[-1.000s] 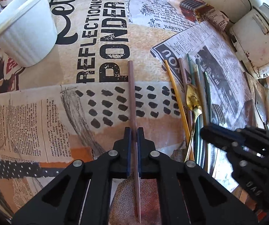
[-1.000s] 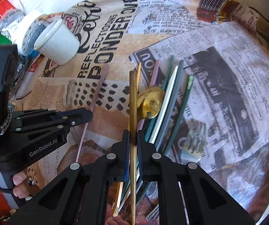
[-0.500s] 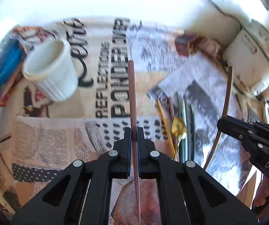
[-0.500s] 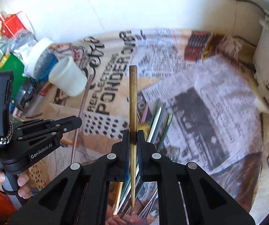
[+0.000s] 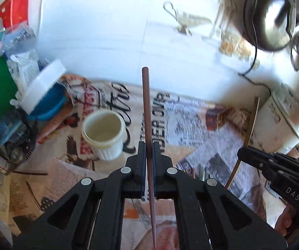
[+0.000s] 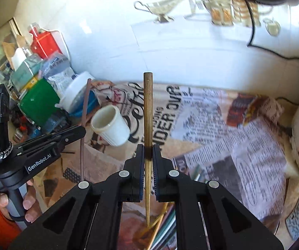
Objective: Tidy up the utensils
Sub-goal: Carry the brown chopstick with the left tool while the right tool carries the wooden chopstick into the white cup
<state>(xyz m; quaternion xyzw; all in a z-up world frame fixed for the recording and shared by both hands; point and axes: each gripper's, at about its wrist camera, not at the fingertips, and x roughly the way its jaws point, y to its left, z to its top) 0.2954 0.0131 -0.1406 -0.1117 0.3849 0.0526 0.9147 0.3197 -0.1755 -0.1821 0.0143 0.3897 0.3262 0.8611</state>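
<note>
My left gripper (image 5: pixel 148 149) is shut on a mauve chopstick (image 5: pixel 146 104) and holds it up off the table, thick end pointing away. My right gripper (image 6: pixel 148 152) is shut on a brown wooden chopstick (image 6: pixel 148 112), also lifted. An empty white ribbed cup (image 5: pixel 103 132) stands on the newspaper-print cloth, ahead and left of both grippers; it also shows in the right wrist view (image 6: pixel 109 128). The left gripper (image 6: pixel 80 130) shows in the right wrist view at left; the right gripper (image 5: pixel 242 152) shows in the left wrist view at right. The remaining utensils (image 6: pixel 162 227) lie on the cloth under the right gripper.
A white tub with blue base (image 5: pixel 43 91), a green box (image 6: pixel 39 102), a red carton (image 6: pixel 45 43) and packets crowd the back left. A white appliance (image 5: pixel 283 116) stands at right. A white wall with a black cable (image 6: pixel 253 41) lies behind.
Both grippers have risen from the cloth and tilted up, each carrying its chopstick. The cup and back wall have come into view; the utensil pile has dropped below.
</note>
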